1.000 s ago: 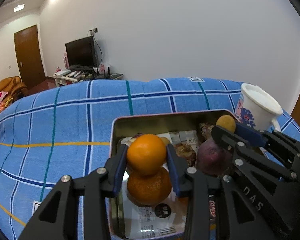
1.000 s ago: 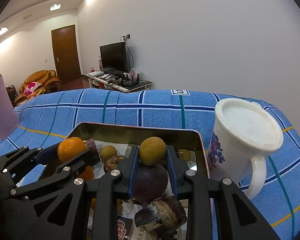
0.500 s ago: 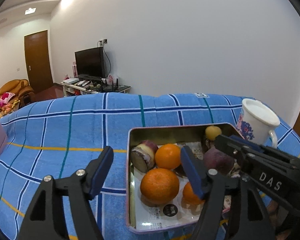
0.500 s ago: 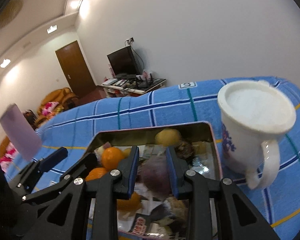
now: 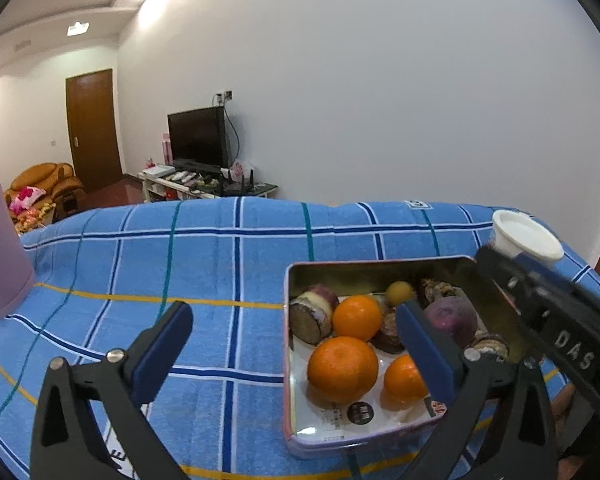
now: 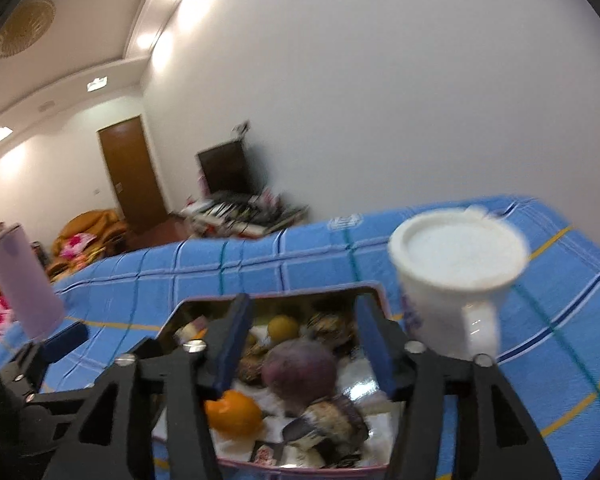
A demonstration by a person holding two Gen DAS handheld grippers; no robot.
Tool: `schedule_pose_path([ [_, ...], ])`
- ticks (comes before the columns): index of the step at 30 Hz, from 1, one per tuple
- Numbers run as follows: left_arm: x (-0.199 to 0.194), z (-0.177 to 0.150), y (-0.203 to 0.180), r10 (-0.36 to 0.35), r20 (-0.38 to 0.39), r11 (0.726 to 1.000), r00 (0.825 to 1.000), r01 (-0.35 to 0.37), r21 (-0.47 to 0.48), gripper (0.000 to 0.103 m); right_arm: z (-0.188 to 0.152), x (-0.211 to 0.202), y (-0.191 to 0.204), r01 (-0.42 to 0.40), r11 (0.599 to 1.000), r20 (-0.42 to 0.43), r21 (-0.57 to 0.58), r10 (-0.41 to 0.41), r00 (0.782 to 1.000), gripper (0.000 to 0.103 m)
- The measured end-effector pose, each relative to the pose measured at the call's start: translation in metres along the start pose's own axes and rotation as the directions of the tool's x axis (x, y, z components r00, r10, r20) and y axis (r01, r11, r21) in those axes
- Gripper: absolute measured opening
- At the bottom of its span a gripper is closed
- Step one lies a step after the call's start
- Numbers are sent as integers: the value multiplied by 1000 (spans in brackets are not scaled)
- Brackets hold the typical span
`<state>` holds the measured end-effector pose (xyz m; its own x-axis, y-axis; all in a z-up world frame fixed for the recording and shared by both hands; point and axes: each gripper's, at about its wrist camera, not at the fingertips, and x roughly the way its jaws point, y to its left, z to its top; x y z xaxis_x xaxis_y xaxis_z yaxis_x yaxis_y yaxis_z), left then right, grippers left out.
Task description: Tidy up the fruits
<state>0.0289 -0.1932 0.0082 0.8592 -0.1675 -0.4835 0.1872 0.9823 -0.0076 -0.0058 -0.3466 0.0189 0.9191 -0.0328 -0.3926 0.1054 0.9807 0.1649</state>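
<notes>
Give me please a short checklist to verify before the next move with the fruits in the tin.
1. Left gripper jaws open, holding nothing: ok.
2. Right gripper jaws open, holding nothing: ok.
3. Three oranges, the largest nearest, inside the tin: ok.
4. Purple fruit inside the tin, below the right jaws: ok.
5. White mug upright, beside the tin: ok.
6. More fruit outside the tin: cannot tell.
</notes>
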Motion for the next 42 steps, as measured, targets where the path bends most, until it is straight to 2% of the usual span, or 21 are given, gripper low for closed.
schedule_pose_path([
  [1,-2,-1,-1,13,12,1000,1000,-14,9,103,1,-5,1,24,1000,34,-7,-24,999,68],
  [4,-6,-2,0,41,48,999,998,-42,29,103,1,-18,4,83,996,134,-24,-79,988,69],
  [6,-9,-4,-1,51,64,998,997,-53,40,103,3,-20,4,102,994,158,-32,-95,983,69],
  [14,-19,-10,3,54,93,997,994,-58,41,103,1,-33,3,112,993,193,-27,-105,976,70],
  [23,-40,-17,8,42,126,998,991,-48,44,103,-9,-54,29,134,984,225,-120,-104,969,70],
  [33,-60,-26,15,35,144,999,989,-40,32,103,-20,-90,27,124,990,275,-71,-100,956,70],
  [36,-67,-29,17,33,154,999,988,-38,30,103,-24,-100,31,134,987,285,-82,-106,953,77],
  [42,-80,-35,22,29,177,999,984,-33,20,103,-30,-118,41,161,982,328,-102,-120,937,78],
])
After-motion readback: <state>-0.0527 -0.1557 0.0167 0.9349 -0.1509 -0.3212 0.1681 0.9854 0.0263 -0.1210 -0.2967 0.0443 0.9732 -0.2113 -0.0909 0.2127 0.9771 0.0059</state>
